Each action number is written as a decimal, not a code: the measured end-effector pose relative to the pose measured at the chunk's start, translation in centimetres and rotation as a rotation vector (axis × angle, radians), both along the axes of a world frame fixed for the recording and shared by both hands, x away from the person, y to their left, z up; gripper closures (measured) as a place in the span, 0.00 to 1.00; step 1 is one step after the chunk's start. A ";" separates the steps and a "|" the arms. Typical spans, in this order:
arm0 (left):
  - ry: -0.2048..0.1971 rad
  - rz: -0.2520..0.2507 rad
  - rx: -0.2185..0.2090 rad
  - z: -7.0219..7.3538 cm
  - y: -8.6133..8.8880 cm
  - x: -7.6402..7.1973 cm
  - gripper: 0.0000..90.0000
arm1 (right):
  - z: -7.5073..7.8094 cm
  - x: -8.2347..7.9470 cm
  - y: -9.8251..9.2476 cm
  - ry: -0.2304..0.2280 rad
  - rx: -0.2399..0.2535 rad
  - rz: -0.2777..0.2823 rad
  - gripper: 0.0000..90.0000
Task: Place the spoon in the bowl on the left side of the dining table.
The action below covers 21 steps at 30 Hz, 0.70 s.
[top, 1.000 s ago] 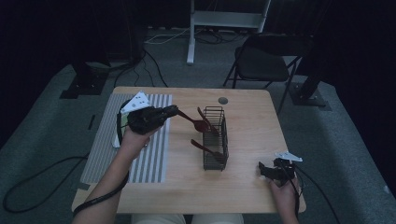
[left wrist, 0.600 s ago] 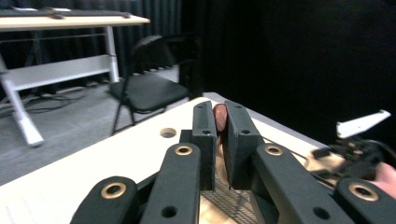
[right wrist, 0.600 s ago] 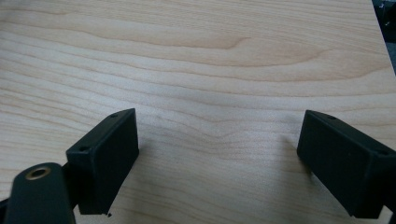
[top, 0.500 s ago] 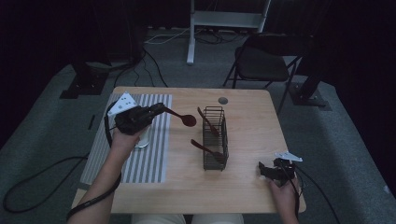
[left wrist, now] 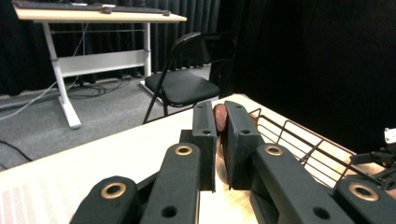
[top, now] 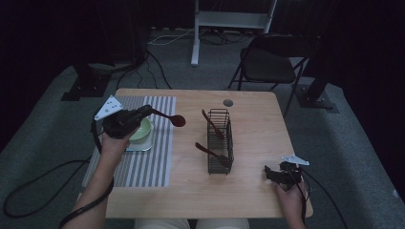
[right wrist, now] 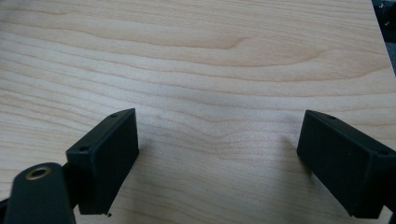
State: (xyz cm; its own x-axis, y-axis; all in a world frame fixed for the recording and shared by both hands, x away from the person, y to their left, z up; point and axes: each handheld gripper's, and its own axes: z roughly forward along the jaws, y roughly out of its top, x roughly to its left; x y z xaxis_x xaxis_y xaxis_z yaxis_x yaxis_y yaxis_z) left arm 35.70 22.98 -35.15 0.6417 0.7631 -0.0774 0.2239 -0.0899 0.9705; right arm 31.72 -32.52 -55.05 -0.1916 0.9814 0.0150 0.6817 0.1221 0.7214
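Spoon [top: 168, 117], clamped in left gripper [top: 143, 112], is now carried from wire basket [top: 220, 141] to above bowl [top: 139, 131]. Right gripper [top: 274, 175] is held agape, idle. Risk: thin handle slipping, spoon dropped.

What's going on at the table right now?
A person works with a gripper in each hand. The left gripper is shut on a dark red spoon, held in the air above the striped mat, beside the green bowl. Two more spoons sit in the wire basket mid-table. The right gripper rests open near the table's front right corner, nothing between its fingers.
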 end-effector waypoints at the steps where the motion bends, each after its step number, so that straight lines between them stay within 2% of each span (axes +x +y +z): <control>1: 0.002 0.002 0.010 -0.1 0.1 0.0 0.93 | 0.0 0.0 0.0 0.000 0.000 0.000 0.13; 5: -0.001 0.034 0.025 -0.4 0.8 -0.2 0.93 | 0.0 0.0 0.0 0.000 0.000 0.000 0.13; 7: 0.004 0.046 0.009 -0.6 1.5 -0.2 0.93 | 0.0 0.0 0.0 0.000 -0.001 0.000 0.13; 11: 0.005 0.089 0.009 -0.8 2.7 -0.3 0.93 | 0.0 0.0 0.0 0.000 0.000 0.000 0.13; 13: 0.010 0.093 -0.004 -1.0 3.1 -0.5 0.93 | 0.0 0.0 0.0 0.000 0.000 0.000 0.13; 16: 0.007 0.111 0.015 -1.0 3.6 -0.8 0.93 | 0.0 0.0 0.0 0.000 0.000 0.000 0.13; 21: 0.009 0.142 0.004 -1.2 5.0 -1.1 0.93 | 0.0 0.0 0.0 0.000 0.000 0.000 0.13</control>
State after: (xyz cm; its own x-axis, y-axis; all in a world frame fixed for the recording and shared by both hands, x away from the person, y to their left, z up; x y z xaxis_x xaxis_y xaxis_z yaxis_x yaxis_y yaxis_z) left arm 34.57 28.01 -36.32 0.5261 0.8467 -0.0793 0.2438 -0.0608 0.9679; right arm 31.72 -32.52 -55.05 -0.1918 0.9813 0.0146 0.6815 0.1224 0.7215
